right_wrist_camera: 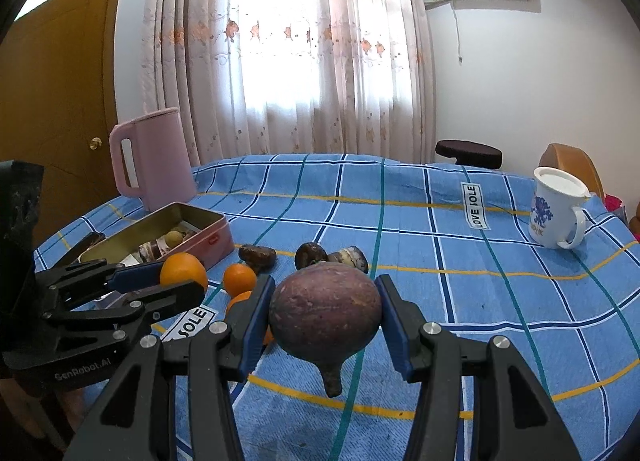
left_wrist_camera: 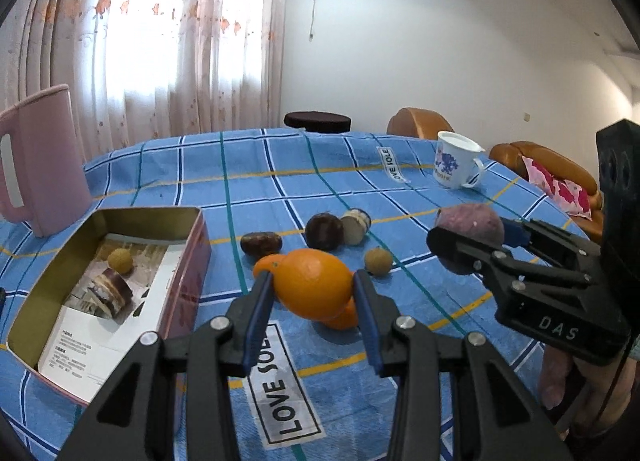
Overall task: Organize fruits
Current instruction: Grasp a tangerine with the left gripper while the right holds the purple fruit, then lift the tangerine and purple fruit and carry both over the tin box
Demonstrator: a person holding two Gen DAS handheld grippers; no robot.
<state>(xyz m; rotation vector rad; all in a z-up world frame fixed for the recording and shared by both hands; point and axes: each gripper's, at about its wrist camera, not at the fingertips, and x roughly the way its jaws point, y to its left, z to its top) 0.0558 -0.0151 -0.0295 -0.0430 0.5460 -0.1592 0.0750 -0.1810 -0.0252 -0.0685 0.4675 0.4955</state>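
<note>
A tall pink plastic jug [left_wrist_camera: 38, 165] stands just behind the open pink metal tin [left_wrist_camera: 182, 261], which holds a small yellow-brown round fruit [left_wrist_camera: 120, 260] and a layered brown piece [left_wrist_camera: 113, 292]. Right of the tin, the left gripper [left_wrist_camera: 313, 287] is clamped on a smooth orange citrus fruit [left_wrist_camera: 314, 285], lifted clear of the blue checked tablecloth [left_wrist_camera: 248, 169]; a second orange [left_wrist_camera: 344, 319] lies beneath it. Beyond, also right of the tin, rest a dark brown oval fruit [left_wrist_camera: 261, 243], a dark round fruit [left_wrist_camera: 324, 231] and a pale yellow-brown ball [left_wrist_camera: 378, 260]. Farther right, the right gripper [right_wrist_camera: 325, 319] grasps a dull purple round tuber [right_wrist_camera: 325, 311]. A white printed mug [left_wrist_camera: 456, 165] stands far right of the tin.
</note>
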